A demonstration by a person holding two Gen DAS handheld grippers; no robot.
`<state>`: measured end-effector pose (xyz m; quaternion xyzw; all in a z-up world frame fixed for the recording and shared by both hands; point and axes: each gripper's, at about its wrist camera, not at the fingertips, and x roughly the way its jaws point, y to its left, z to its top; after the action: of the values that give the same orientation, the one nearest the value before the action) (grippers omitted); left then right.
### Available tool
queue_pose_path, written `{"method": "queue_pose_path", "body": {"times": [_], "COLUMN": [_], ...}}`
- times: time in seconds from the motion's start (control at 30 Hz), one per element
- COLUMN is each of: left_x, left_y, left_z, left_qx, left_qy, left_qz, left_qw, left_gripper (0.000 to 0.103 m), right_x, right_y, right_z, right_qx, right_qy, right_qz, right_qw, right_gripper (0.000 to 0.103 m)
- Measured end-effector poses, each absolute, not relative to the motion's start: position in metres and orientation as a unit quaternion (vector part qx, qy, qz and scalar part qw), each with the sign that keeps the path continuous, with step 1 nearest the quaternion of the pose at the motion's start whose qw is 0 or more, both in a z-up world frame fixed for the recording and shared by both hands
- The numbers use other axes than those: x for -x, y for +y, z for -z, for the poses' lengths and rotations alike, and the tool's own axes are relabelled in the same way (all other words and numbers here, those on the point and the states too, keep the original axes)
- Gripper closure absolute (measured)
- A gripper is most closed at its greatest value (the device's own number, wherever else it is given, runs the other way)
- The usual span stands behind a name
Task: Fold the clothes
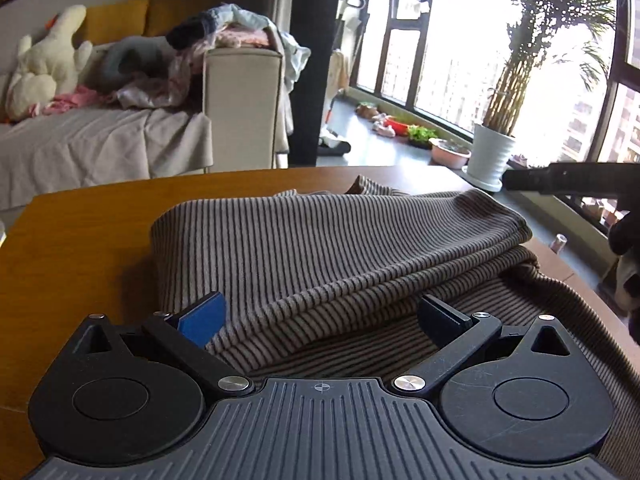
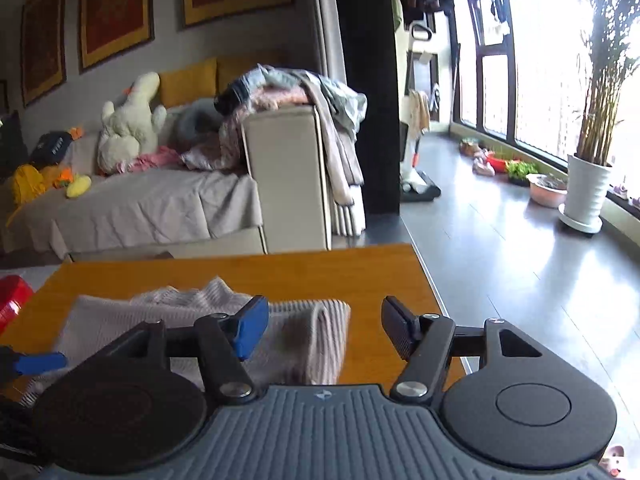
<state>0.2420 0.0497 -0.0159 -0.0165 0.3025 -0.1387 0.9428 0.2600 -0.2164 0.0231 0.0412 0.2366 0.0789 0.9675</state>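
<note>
Striped brown garment (image 1: pixel 320 248) lies folded in layers on the wooden bench (image 1: pixel 80 240), filling the centre of the left wrist view, stacked edges running toward 3 o'clock. Left gripper (image 1: pixel 320 316) hangs low over the near part of the cloth, jaws spread wide, blue pad at 9 o'clock and black pad at 3 o'clock, cloth between them but nothing clamped. A dark bar (image 1: pixel 568 178) enters from 3 o'clock above the garment's far right corner; what it belongs to, cannot tell.

Right wrist view: the same garment (image 2: pixel 200 320) appears pale and blurred, on the bench (image 2: pixel 280 272) at 9 to 10 o'clock of the right gripper (image 2: pixel 324 330). That gripper is also spread apart and holds nothing; its blue pad sits over the garment's right edge, its black pad over bare wood. A second blue pad shows at the frame's 9 o'clock edge.

Beyond the bench at 11 o'clock: sofa (image 2: pixel 160 200) with a cream plush toy (image 2: pixel 128 120) and a heap of clothes (image 2: pixel 288 88) on its arm. At 2 o'clock: white planter (image 2: pixel 586 192) by the window.
</note>
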Motion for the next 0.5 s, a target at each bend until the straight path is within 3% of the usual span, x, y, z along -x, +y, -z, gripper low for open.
{"method": "queue_pose_path", "body": {"times": [0.03, 0.13, 0.27, 0.33, 0.5], "left_x": [-0.242, -0.239, -0.240, -0.240, -0.240], "left_y": [0.049, 0.050, 0.054, 0.056, 0.055], "left_z": [0.016, 0.016, 0.014, 0.014, 0.014], "left_qx": [0.016, 0.017, 0.017, 0.020, 0.018], "left_qy": [0.303, 0.302, 0.302, 0.302, 0.303], "left_qz": [0.139, 0.140, 0.146, 0.148, 0.147], "left_qw": [0.943, 0.943, 0.942, 0.942, 0.942], "left_gripper": [0.000, 0.000, 0.000, 0.000, 0.000], "right_x": [-0.256, -0.260, -0.270, -0.266, -0.265], "right_y": [-0.215, -0.207, -0.191, -0.183, -0.177], "right_z": [-0.027, -0.022, 0.031, 0.029, 0.029], "right_qx": [-0.057, -0.127, -0.143, -0.125, -0.115], "right_qy": [0.228, 0.242, 0.287, 0.279, 0.281], "right_qz": [-0.094, -0.153, -0.149, -0.165, -0.157], "right_qw": [0.967, 0.950, 0.935, 0.938, 0.940], "right_gripper": [0.038, 0.020, 0.014, 0.001, 0.000]}}
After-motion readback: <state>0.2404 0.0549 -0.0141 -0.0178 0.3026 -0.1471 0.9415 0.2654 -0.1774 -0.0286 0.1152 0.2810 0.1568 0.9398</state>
